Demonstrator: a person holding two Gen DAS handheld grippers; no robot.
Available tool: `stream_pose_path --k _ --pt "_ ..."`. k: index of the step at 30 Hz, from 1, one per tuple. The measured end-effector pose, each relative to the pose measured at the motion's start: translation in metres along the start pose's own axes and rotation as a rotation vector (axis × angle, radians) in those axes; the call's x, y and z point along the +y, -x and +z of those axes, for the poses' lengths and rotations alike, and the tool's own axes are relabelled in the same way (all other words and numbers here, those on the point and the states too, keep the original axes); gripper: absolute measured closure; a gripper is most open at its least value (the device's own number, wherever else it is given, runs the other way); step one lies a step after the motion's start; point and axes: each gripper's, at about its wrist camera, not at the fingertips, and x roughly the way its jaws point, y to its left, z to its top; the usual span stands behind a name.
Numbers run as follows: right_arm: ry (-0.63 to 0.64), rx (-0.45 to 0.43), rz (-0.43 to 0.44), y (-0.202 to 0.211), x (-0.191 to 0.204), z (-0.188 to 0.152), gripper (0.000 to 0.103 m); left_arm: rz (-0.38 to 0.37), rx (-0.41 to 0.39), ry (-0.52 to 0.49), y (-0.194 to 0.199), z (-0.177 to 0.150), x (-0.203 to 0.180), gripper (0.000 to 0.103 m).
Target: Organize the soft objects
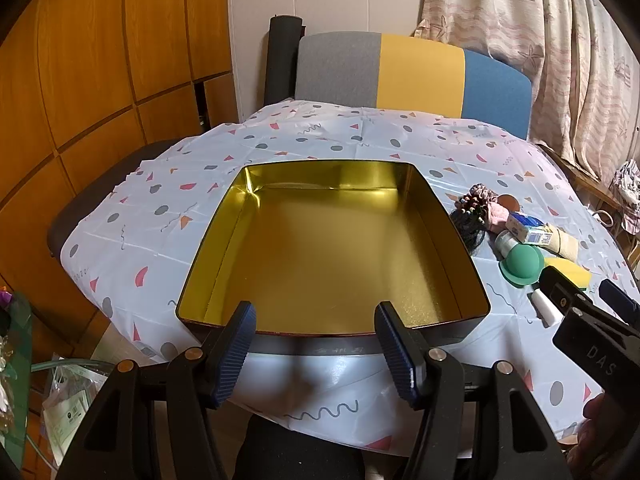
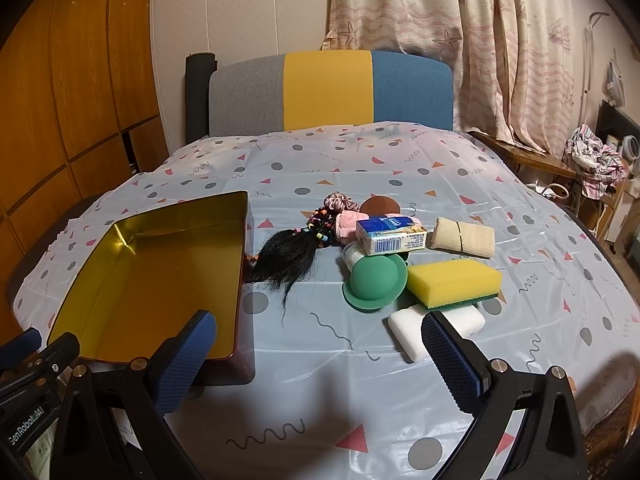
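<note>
— Since the gold-lined tin (image 1: 332, 248) lies bare inside and every soft thing sits in a heap to its right on the table (image 2: 320, 360), I judge that sorting has not started yet.

— Agreed. What are the tools doing?

— Both stand wide with nothing between the pads. The left tool (image 1: 316, 344) hovers over the tin's near rim; the right tool (image 2: 320, 356) hangs over bare cloth, short of the heap.

— Which piece is closest to the right one?

— The white block (image 2: 412, 330), just ahead of its right pad, with the yellow sponge (image 2: 454, 280) lying partly on top of it. Beside them sits the green rubber dome (image 2: 372, 280), and farther back a boxed item (image 2: 390, 236), a rolled beige cloth (image 2: 462, 236), pink scrunchies (image 2: 340, 202) and a black hairpiece with beads (image 2: 288, 258) that ends just beside the tin's wall.

— So the next move?

— Probably the sponge first, since it overlaps the block. The right tool would need to go forward, straddle the sponge across its short side, and close gently; foam compresses, so a hard squeeze is unneeded.

— And the box?

— Likely too stiff to count as soft, though that is a guess.
</note>
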Motion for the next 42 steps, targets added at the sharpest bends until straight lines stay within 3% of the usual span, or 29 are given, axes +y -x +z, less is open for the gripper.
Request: stream_pose_path --k 35,39,42 --pt "-0.009 0.003 -0.005 0.0 -0.006 0.0 0.0 -0.007 0.023 -0.013 -0.006 0.0 -0.003 0.04" --pt "-0.012 0.01 -0.005 -0.005 -0.009 -0.001 0.0 -0.049 0.019 -0.022 -0.006 0.0 -0.005 0.04" --pt "-0.028 0.018 -0.002 -0.008 -0.014 0.0 0.0 -0.178 0.036 -0.027 -0.008 0.0 -0.005 0.04"
